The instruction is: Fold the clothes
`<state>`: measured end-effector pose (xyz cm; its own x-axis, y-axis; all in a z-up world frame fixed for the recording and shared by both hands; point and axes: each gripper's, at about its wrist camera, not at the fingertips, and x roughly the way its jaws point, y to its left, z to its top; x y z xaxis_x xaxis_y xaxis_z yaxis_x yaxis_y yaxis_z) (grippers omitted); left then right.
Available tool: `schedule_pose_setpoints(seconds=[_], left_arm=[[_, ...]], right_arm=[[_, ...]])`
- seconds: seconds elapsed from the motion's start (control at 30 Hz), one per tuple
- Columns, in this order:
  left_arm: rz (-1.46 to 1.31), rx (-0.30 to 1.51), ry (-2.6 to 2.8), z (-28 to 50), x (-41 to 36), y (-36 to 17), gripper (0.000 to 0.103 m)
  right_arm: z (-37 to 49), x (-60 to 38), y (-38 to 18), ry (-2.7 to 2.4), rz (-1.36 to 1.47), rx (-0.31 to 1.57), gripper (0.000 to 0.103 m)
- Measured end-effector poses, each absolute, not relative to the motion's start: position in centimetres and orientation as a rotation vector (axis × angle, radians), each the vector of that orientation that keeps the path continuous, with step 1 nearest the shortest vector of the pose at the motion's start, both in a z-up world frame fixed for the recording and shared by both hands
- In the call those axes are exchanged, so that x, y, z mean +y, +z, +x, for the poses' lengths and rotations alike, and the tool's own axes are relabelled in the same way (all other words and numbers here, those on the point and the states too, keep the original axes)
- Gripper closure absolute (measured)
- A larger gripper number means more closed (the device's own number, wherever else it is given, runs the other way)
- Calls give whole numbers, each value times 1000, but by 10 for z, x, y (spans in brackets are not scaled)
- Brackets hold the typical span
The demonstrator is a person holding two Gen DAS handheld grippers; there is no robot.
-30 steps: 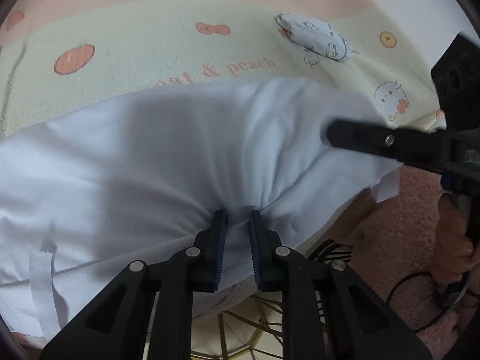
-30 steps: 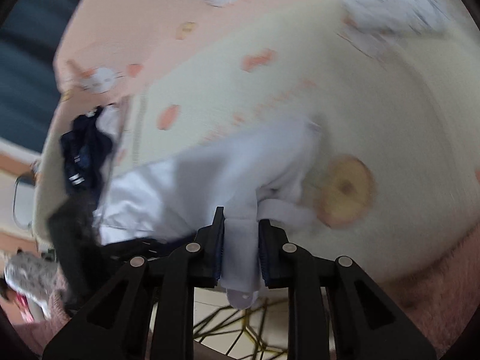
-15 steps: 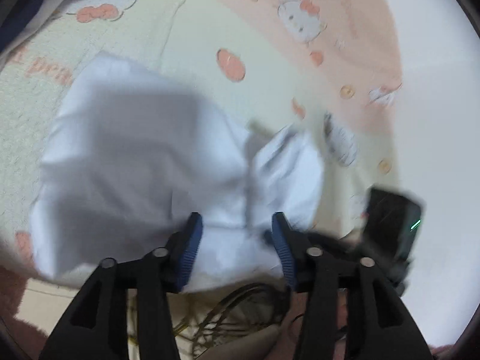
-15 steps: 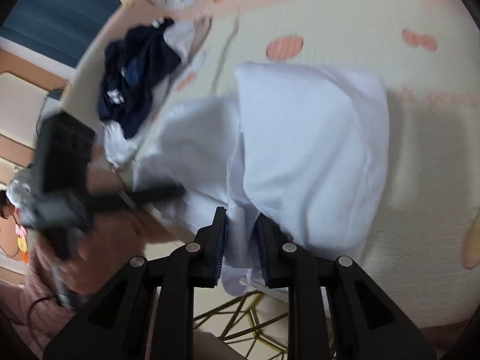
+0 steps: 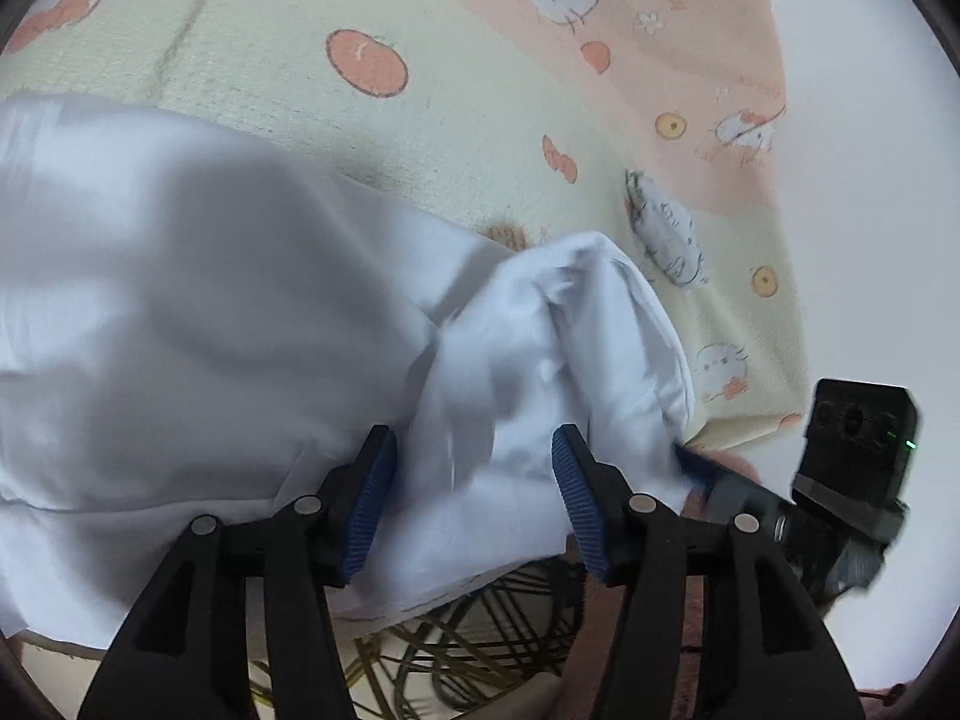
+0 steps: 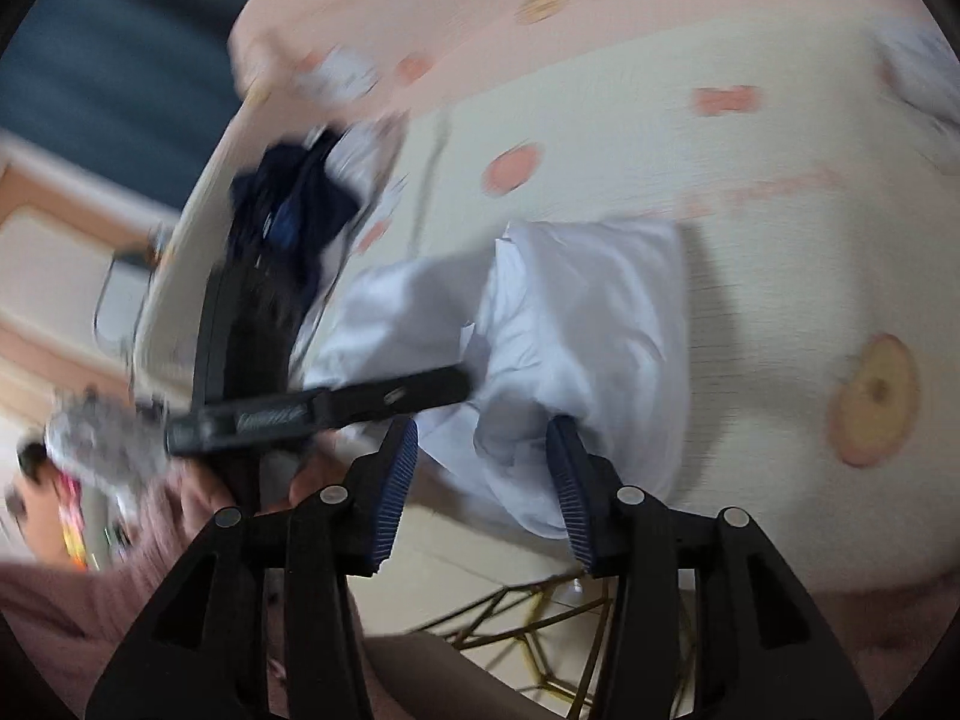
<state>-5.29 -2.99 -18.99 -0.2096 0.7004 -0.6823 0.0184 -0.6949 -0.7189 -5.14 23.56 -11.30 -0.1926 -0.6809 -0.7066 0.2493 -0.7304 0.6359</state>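
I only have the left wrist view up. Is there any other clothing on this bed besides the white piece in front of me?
Observer: Yes. The right wrist view shows a dark navy garment bunched near the far edge of the patterned blanket, apart from the white garment.
Operator: Where is the right tool?
Observer: The right tool is at the near edge of the white garment; its jaws are opening, and white cloth lies between them, no longer pinched.
Operator: Does my left tool show from that side?
Observer: Yes, the left tool reaches in from the left, its tip over the white garment, blurred.
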Motion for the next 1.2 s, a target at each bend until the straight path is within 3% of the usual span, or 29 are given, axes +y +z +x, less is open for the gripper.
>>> schedule_pose_setpoints(seconds=[0.03,0.17,0.33,0.5,0.63,0.77,0.83,0.9,0.97,1.13,1.2], left_arm=[[-1597,-840,1964,-52,-31,-190,49],[-1624,-681,2061,-47,-25,-188,73],[-1628,-640,2097,-45,-26,-186,79],[-1616,-659,2086,-47,-24,-184,79],[-1552,-672,2065,-48,-15,-177,79],[-1431,-597,2095,-42,-3,-154,78],[-1390,-597,2081,-42,3,-147,74],[-1372,-588,2066,-44,10,-144,55],[-1384,-582,2049,-48,17,-145,50],[-1492,-542,2153,-54,9,-155,50],[-1548,-504,2172,-55,7,-164,57]], right_arm=[[-54,246,-111,-1997,1450,-571,54],[-61,280,-102,-2138,1367,-782,54],[-59,310,-104,-2377,1429,-822,54],[-64,325,-126,-2477,1674,-703,53],[-62,308,-156,-2096,1753,-852,54],[-60,296,-145,-1966,1605,-940,54],[-61,298,-137,-1915,1512,-1006,54],[-62,296,-135,-1878,1465,-1035,54],[-63,291,-135,-1851,1454,-1040,54],[-60,283,-124,-1854,1401,-1008,54],[-58,286,-117,-1903,1389,-989,54]])
